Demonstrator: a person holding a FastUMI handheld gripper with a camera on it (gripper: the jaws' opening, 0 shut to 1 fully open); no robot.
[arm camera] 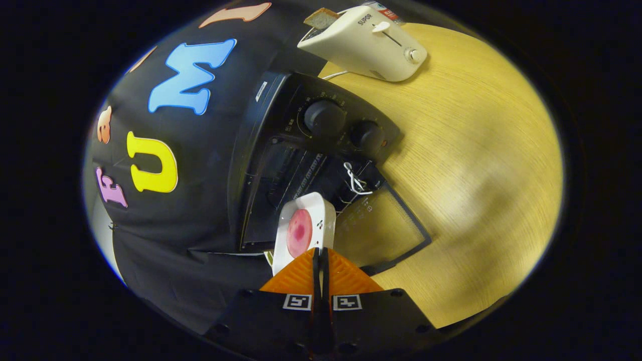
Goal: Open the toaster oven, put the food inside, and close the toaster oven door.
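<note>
**Plate held at the open toaster oven**

Wooden tabletop (476, 150) carries everything I see; the view is rolled, so I place each item relative to the toaster oven (281, 165). Against the booth's black cloth wall stands that toaster oven, dark-bodied, its glass door (386, 230) swung fully down and lying flat on the table. Two round knobs (325, 118) sit on its control panel. A white loop of wire (353, 180) hangs at the door's hinge edge. At the mouth of the oven's cavity I hold a white rectangular plate (306, 228) bearing a round pink slice of food (299, 232). My gripper (321, 255) has its fingers drawn nearly together, clamped on the plate's near rim. Beyond the oven's knob end stands a cream pop-up toaster (366, 45) with bread (321, 17) protruding from its slot.
</note>
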